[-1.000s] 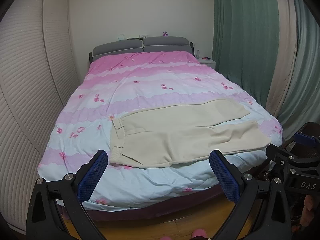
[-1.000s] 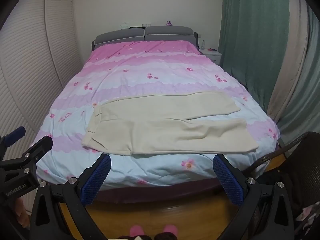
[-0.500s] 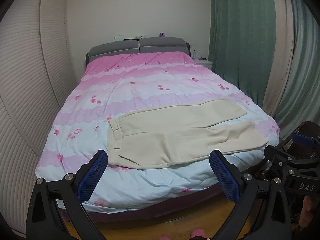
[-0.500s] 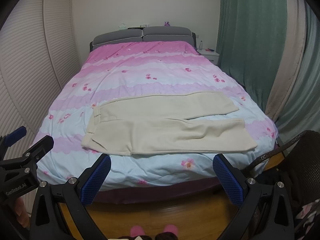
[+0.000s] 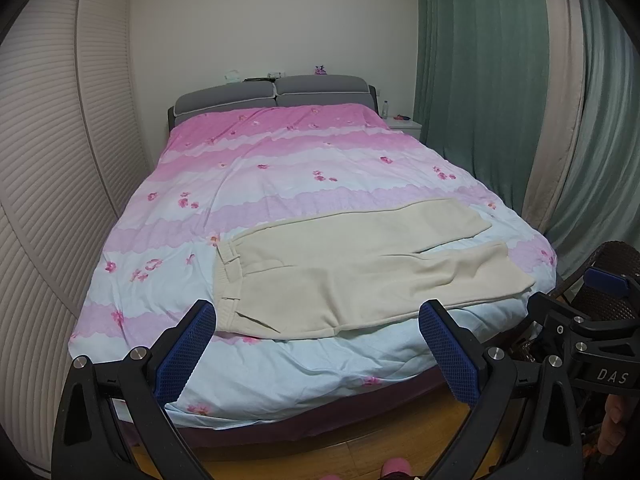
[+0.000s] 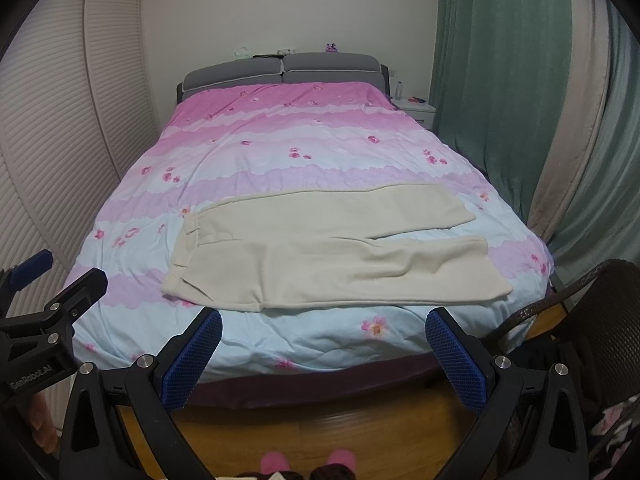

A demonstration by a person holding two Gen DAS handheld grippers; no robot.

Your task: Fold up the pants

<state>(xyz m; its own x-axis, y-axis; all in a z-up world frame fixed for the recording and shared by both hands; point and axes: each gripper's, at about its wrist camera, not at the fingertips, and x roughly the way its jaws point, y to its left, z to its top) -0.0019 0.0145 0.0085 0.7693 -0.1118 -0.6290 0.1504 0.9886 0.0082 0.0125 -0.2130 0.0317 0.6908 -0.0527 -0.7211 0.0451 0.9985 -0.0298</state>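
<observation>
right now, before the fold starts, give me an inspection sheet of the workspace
surface: bed with a pink and pale blue floral cover, lightly wrinkled.
job's things: cream pants lie flat across the near end, waistband to the left, legs to the right and slightly parted, unfolded.
clutter: nothing seen on the cover besides the pants.
grippers: left gripper and right gripper, jaws wide open, empty, short of the bed's near edge.
cables: nothing seen.
surroundings: grey headboard with small items on top, white nightstand with a bottle, green curtains, slatted wardrobe doors, wood floor, pink slippers.
</observation>
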